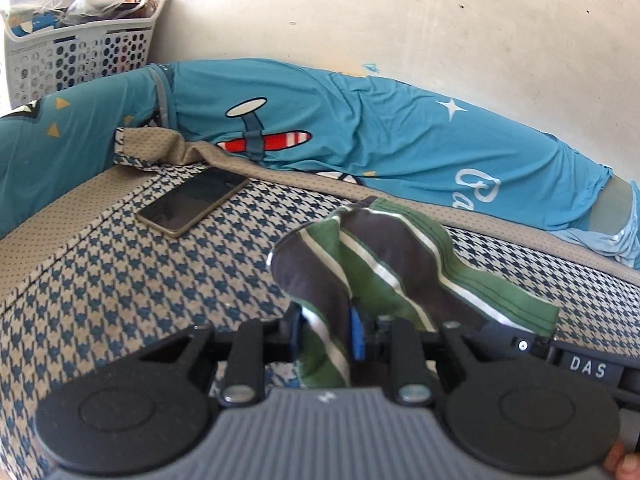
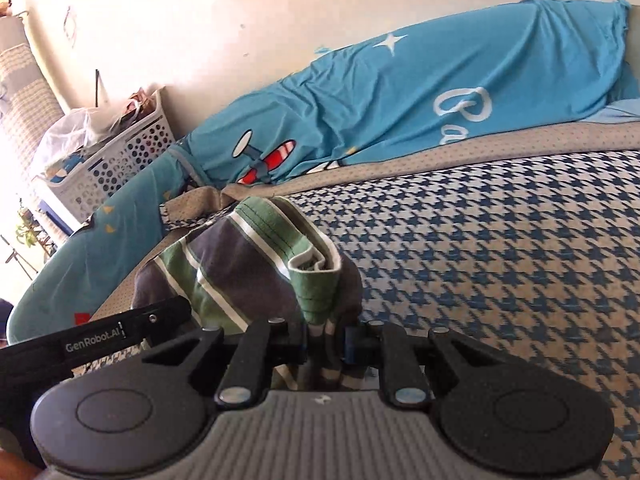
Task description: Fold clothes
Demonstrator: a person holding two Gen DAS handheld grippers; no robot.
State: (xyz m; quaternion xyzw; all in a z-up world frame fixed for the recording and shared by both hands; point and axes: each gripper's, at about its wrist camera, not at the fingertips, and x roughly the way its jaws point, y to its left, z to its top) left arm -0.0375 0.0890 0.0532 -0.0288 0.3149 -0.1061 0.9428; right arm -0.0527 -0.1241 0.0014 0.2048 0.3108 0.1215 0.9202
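Both hand-held grippers grip one striped garment (image 1: 372, 256), green/grey/white, held above the bed (image 1: 120, 280) with its houndstooth cover. Left hand-held gripper (image 1: 326, 336) is clamped on a bunched fold of the cloth, blue pads pressed in from both sides. Right hand-held gripper (image 2: 326, 340) is likewise clenched on the garment (image 2: 248, 264), with a green hemmed edge curling over just ahead of its jaws. The two sit close together; the right one's arm shows at the right edge of the left view.

Garment type is unclear, likely a small shirt or shorts, too crumpled to tell. Fold stage isn't settled either: this fits a piece being spread out for folding or a half-folded piece being brought over.

To do it well: keep both grips firm, keep tension even so the hems line up, hold the cloth level, and lower onto the bare patterned area. Steer clear of the phone (image 1: 192, 200) lying on the bed to the left and the blue pillow (image 1: 360, 132) along the wall. A basket (image 1: 76, 48) sits in the far corner.
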